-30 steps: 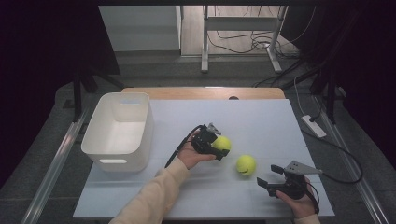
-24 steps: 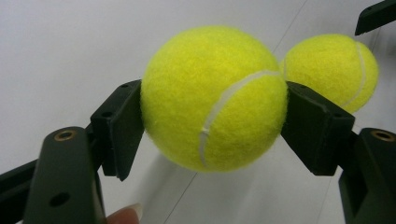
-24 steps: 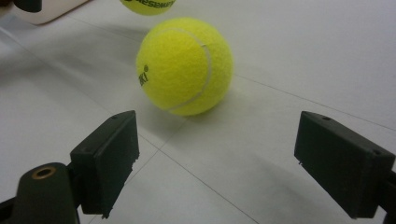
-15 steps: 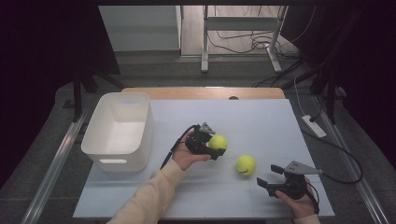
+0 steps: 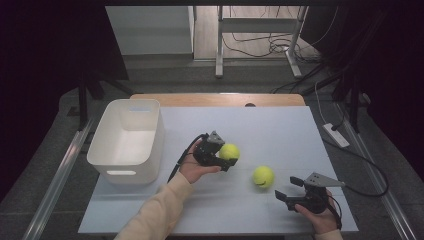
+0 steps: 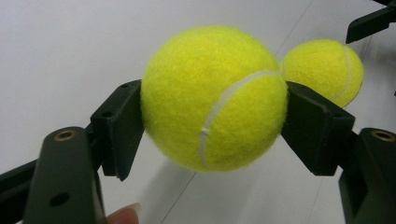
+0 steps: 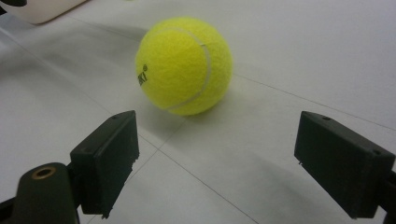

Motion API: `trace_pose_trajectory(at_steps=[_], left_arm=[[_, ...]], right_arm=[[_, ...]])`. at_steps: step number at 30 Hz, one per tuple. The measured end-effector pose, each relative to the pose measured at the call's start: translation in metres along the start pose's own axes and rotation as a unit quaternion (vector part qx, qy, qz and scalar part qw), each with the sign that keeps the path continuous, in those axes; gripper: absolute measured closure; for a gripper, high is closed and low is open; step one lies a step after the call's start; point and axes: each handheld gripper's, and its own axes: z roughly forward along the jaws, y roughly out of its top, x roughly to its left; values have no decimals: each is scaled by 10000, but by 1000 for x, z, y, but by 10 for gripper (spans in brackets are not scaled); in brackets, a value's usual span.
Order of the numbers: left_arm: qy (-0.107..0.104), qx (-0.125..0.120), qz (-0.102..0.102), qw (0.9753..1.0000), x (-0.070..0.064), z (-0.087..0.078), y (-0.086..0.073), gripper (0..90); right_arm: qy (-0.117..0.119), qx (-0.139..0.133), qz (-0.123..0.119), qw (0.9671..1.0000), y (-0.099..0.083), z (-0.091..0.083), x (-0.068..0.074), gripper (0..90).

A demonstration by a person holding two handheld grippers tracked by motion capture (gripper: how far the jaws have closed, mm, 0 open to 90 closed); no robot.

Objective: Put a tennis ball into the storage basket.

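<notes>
Left gripper [image 5: 226, 156] was clamped on a tennis ball [image 5: 229, 151], jaws pressing both its sides, held just above the white table [image 5: 280, 130]; second tennis ball [image 5: 263, 176] lay on the table just beyond the held one, toward the right gripper. Right gripper [image 5: 290, 188] sat with jaws spread wide and empty, second ball near, straight ahead of them, nothing between. White bin [image 5: 128, 140] stood behind the left gripper, near, not touching.

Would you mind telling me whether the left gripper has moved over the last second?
Yes. The left gripper, shut on a tennis ball, has shifted slightly left towards the white bin, away from the other ball.
</notes>
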Motion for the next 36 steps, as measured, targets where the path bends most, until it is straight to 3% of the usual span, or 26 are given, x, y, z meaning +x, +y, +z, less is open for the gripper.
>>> trace_pose_trajectory(at_steps=[36], left_arm=[[218, -535, -75, 9983, 7, -35, -4, 268]], right_arm=[[-12, -7, 0, 10000, 0, 0, 0, 136]])
